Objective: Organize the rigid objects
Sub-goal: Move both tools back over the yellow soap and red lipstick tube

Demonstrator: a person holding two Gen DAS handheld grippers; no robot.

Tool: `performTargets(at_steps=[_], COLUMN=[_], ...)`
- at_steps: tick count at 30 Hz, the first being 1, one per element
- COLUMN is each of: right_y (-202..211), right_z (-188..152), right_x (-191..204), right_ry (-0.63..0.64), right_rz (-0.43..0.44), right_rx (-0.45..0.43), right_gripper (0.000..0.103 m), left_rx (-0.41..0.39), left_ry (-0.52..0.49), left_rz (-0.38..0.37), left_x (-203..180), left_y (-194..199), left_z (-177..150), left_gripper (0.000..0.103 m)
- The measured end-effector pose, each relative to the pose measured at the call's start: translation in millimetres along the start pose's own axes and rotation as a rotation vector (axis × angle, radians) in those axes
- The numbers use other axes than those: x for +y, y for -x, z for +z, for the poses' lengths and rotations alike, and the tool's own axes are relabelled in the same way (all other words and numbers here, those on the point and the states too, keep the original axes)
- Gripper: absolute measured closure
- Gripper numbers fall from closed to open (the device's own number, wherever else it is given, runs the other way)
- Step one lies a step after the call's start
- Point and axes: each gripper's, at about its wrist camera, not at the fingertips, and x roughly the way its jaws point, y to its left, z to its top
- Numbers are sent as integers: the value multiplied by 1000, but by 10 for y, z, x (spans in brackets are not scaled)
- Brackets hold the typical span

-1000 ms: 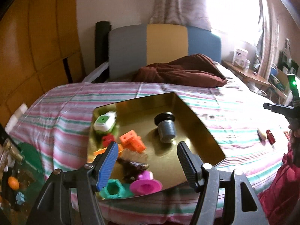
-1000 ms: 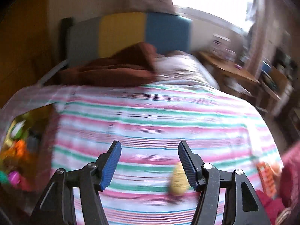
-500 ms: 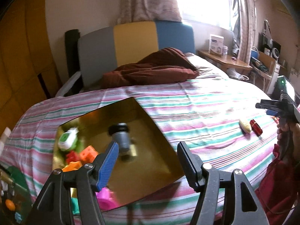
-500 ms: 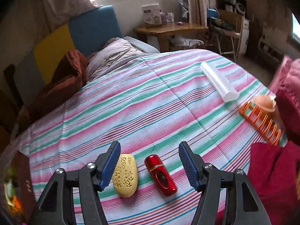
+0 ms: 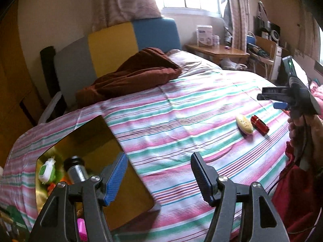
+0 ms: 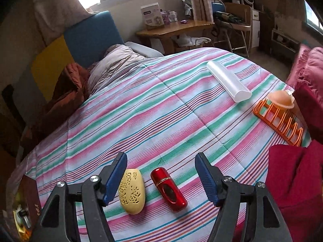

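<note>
A yellow patterned oval case (image 6: 132,191) and a red metallic capsule (image 6: 169,189) lie side by side on the striped bedspread, between the fingers of my open, empty right gripper (image 6: 160,178), which hovers above them. Both also show in the left wrist view, the yellow case (image 5: 244,124) and the red capsule (image 5: 259,124), with the right gripper (image 5: 280,98) above them. My left gripper (image 5: 158,174) is open and empty over the right edge of the gold tray (image 5: 125,199). The tray holds a grey cylinder (image 5: 77,171), a green-white piece (image 5: 46,170) and other small toys.
A clear white tube (image 6: 228,80), an orange rack (image 6: 279,121) and a peach dome (image 6: 280,98) lie at the bed's far right. A brown blanket (image 5: 131,76) is heaped by the headboard. A red cloth (image 6: 292,181) is at the right. A wooden desk (image 6: 175,28) stands beyond.
The left gripper has swung right, so the tray slid to the lower left of its view. The right gripper has settled closer over the yellow case and red capsule.
</note>
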Motion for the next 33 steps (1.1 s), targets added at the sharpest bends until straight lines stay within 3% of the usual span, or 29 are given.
performTargets(at_steps=[19, 33], right_y=[52, 23], right_z=[39, 38], right_x=[-188, -443], right_ry=[-124, -272], right_rz=[27, 57], right_rx=[-21, -4], right_gripper=[30, 30], left_rx=[56, 163], left_ry=[-119, -56], left_rz=[-149, -331], left_x=[-775, -1184], left_y=[-573, -1091], left_z=[257, 433], left_gripper=[37, 37])
